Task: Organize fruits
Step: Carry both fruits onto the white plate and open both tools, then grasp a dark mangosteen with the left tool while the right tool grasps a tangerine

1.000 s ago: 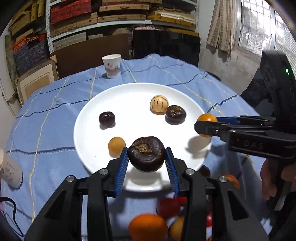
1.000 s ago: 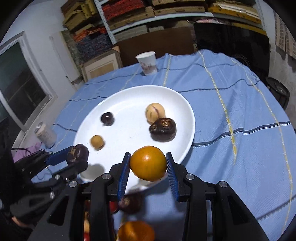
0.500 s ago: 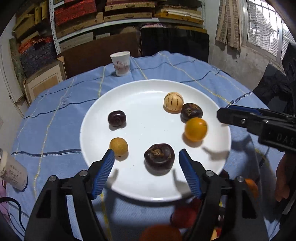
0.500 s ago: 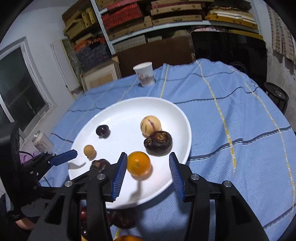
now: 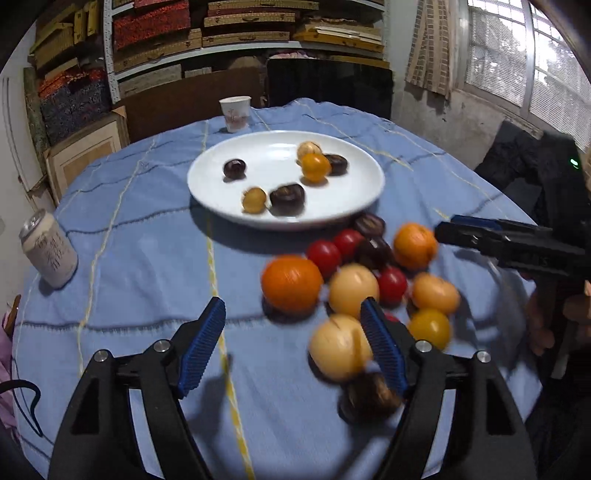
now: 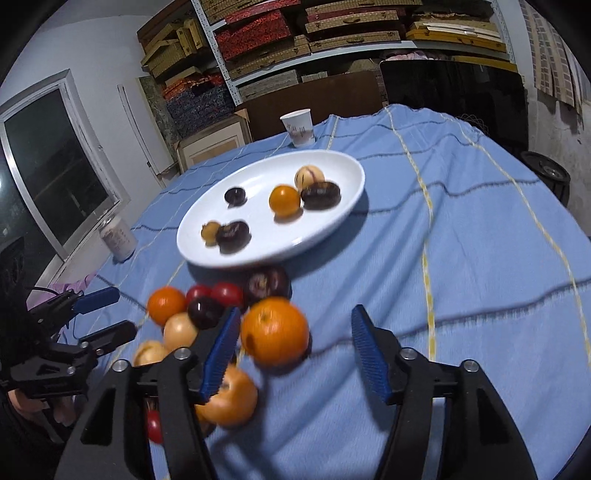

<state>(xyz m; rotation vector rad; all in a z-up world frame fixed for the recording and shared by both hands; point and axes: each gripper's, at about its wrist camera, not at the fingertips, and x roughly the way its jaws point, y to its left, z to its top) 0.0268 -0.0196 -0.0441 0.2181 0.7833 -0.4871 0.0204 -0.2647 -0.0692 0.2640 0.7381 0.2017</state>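
Left wrist view, blue striped tablecloth point(image 5: 147, 266), stacked shelves point(image 5: 221, 33) behind, both claws gaping, empty.

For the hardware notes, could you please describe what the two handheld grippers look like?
Both match: the left gripper and right gripper have matte black angular frames with silver screws at the joints, and each finger carries a ribbed blue pad. Seen from the left wrist camera, the right gripper's black body shows a small green light. No sleeves are clearly visible.
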